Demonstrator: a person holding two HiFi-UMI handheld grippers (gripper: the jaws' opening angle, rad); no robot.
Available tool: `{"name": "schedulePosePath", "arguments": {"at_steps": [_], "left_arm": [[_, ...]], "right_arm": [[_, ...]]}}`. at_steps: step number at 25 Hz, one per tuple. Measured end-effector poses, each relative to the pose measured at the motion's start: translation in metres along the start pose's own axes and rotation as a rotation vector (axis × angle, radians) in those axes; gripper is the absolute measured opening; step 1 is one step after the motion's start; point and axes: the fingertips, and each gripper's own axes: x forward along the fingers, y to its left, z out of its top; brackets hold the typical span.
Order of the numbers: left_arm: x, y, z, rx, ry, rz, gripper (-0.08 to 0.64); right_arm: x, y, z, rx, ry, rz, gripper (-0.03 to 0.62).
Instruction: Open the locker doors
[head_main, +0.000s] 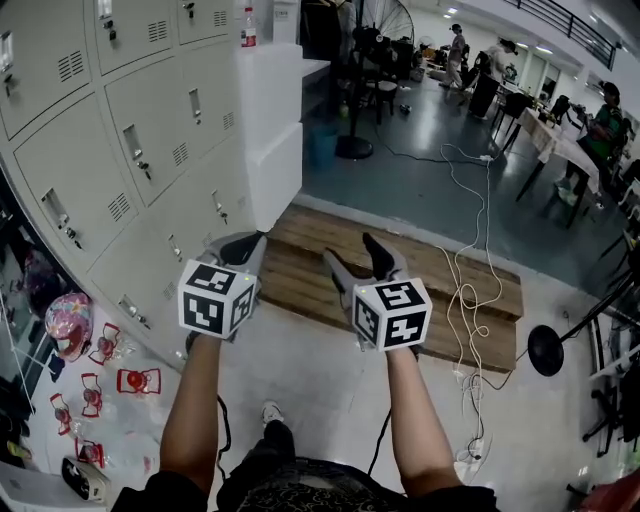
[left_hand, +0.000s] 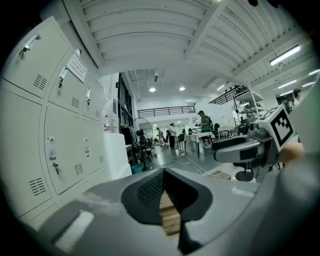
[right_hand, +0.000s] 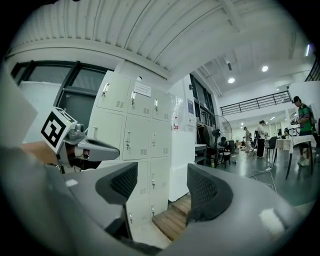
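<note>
Left gripper (head_main: 252, 240) pinched empty, right gripper (head_main: 350, 248) spread — lockers (head_main: 150, 130) apparently all closed.

1. A wooden pallet (head_main: 420, 270) lay flat.
2. A stack of white boxes (head_main: 270, 130) stood at its far-left end, with a red-labelled bottle (head_main: 248, 28) on top.
3. A floor fan (head_main: 378, 30) stood behind, near a blue bin (head_main: 322, 145).
4. A white cable (head_main: 462, 260) trailed across the pallet's right end.
5. A pink helmet (head_main: 68, 325) and small red objects (head_main: 138, 380) lay at left.

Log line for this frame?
left claw: shut, empty | right claw: open, empty | locker doors: closed, no contact
</note>
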Motion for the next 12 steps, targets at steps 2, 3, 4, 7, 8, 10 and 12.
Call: {"name": "schedulePosePath", "arguments": {"at_steps": [2,3,4,7,8,10,12], "left_arm": [[0.01,0.015,-0.001,-0.002,-0.001,-0.002,0.003],[0.015,0.023,-0.001,-0.002,-0.001,-0.004,0.002],[0.02,0.032,-0.002,-0.002,0.0,-0.007,0.003],[0.033,0.061,-0.001,-0.006,-0.001,-0.008,0.002],[0.038,0.071,-0.001,-0.006,-0.001,-0.007,0.003],[0.047,0.091,0.001,-0.008,-0.003,-0.007,0.002],[0.055,0.111,0.002,-0.01,-0.004,-0.007,0.003]], "right_arm": [[0.017,-0.001,0.001,-0.003,0.001,-0.003,0.298],[0.027,-0.002,0.002,-0.002,0.001,-0.006,0.298],[0.037,-0.002,0.003,-0.001,0.001,-0.008,0.298],[0.068,0.001,0.006,-0.002,0.006,-0.007,0.298],[0.078,0.001,0.008,-0.003,0.008,-0.007,0.298],[0.098,0.001,0.011,-0.005,0.011,-0.011,0.298],[0.119,0.002,0.015,-0.007,0.011,-0.015,0.298]]}}
